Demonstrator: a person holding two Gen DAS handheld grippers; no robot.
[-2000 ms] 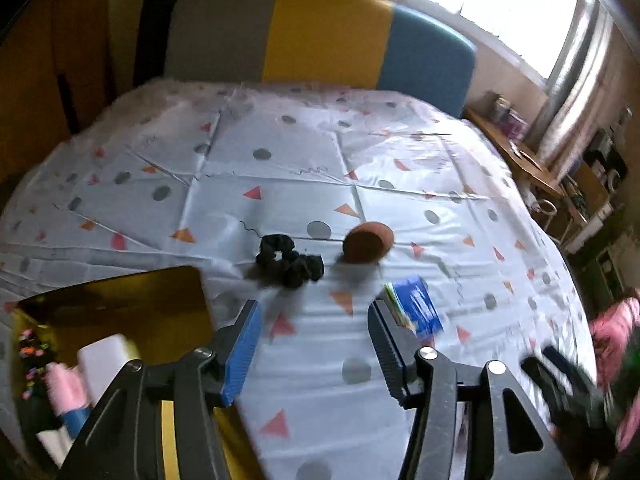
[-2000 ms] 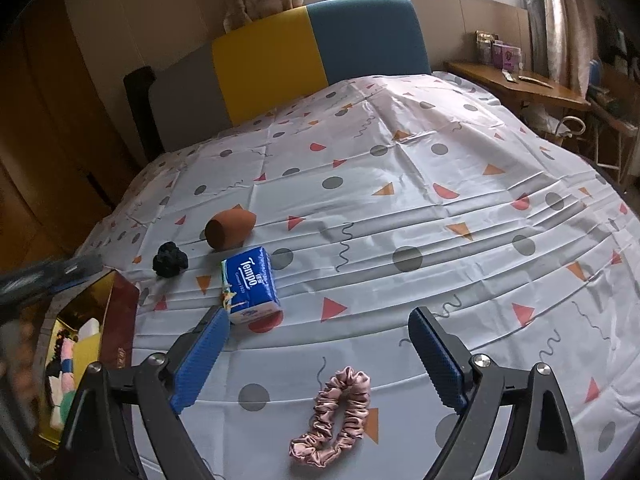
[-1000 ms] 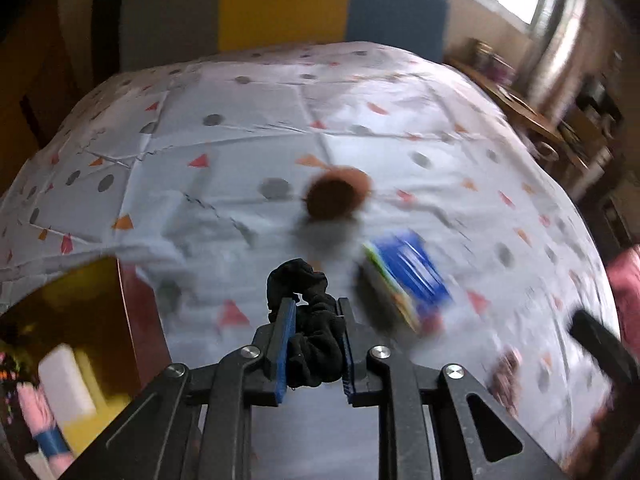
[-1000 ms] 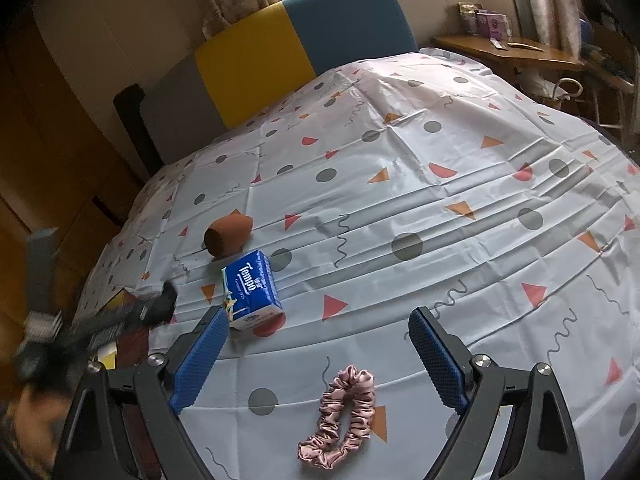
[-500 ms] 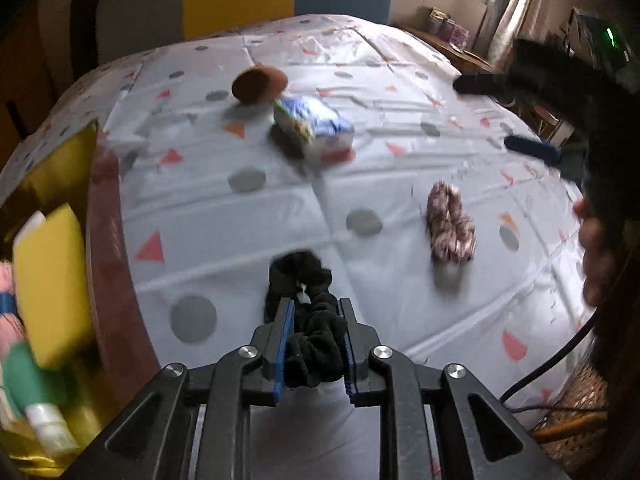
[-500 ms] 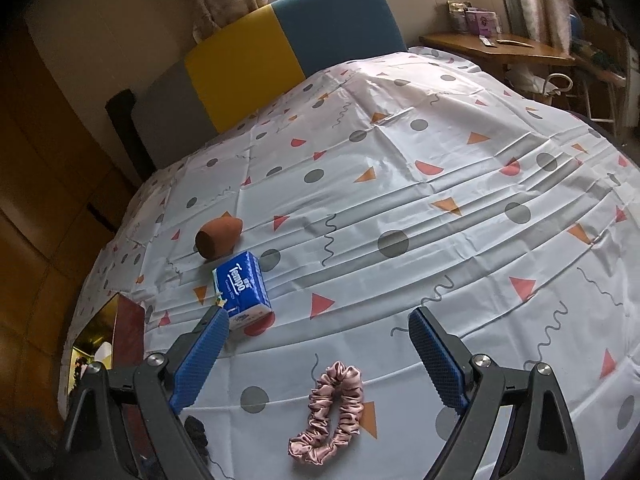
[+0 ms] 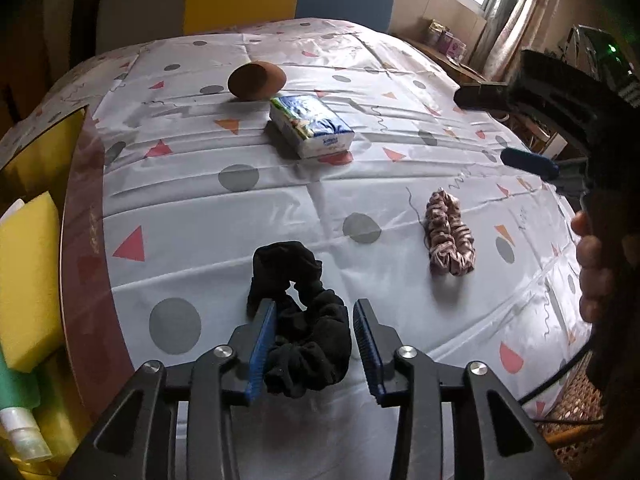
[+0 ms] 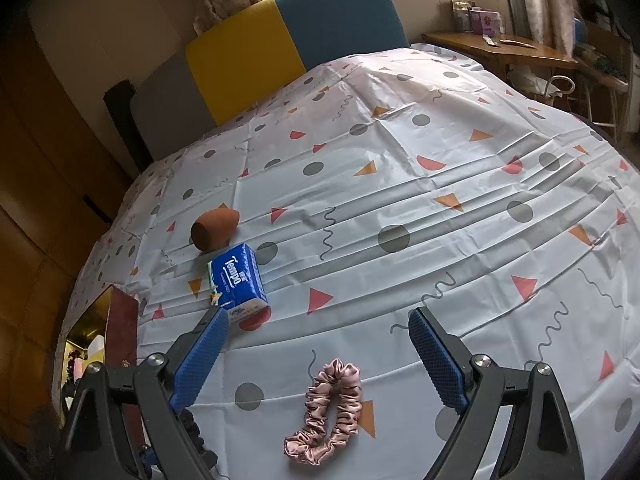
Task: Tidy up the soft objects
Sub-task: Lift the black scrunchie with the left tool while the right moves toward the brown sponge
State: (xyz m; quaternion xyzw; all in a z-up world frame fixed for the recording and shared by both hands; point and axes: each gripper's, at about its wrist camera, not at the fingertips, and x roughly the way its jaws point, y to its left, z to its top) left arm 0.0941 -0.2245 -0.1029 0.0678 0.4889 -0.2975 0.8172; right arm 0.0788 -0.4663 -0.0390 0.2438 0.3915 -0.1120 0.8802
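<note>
Nearby, pink scrunchie, tissue pack

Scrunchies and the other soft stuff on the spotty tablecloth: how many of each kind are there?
Scrunchies: 2, the black scrunchie between the left gripper's fingers and the pink scrunchie
Tissue packs: 1, the blue tissue pack
Brown sponges: 1, the brown sponge
Total: 4
</note>
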